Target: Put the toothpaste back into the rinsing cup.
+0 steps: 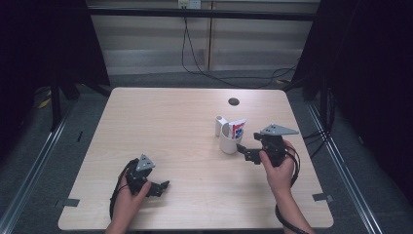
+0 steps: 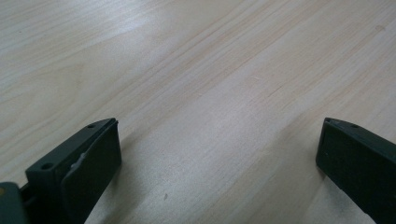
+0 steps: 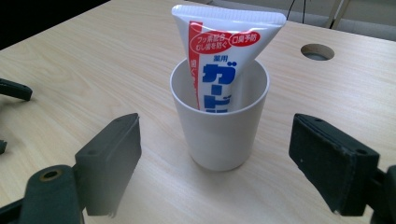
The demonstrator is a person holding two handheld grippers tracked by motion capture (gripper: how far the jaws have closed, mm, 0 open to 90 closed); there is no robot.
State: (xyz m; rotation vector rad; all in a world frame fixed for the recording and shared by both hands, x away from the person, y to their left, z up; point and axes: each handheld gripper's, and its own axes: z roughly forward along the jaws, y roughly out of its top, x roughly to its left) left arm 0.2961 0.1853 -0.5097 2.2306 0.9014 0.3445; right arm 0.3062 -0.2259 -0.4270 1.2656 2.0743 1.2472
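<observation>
Table (image 1: 160, 126): was a pale wood-grain laminate top, flat and smooth, with a round cable hole (image 1: 234, 102) near its far edge.
Right gripper (image 3: 215, 161): was held just short of the cup, its black fingers (image 3: 109, 161) spread wide to either side of it and touching nothing.
Left gripper (image 2: 217, 161): was low over bare table near the person's side, well apart from the cup; fingers (image 2: 91, 165) wide apart and empty.
Cup (image 3: 219, 121): was a white plastic tumbler, upright right of the table's centre; smooth, rigid, tapered wall. Judged light and a little slippery; a hold across the mid-wall would suit best.
Toothpaste tube (image 3: 224, 60): was standing in the cup, crimped flat end up, leaning on the rim; glossy, soft film printed red and blue. Judged light and squashable; best pinched at the stiff crimp.
Small white object (image 1: 219, 125): was upright just beside the cup; too small to identify.
</observation>
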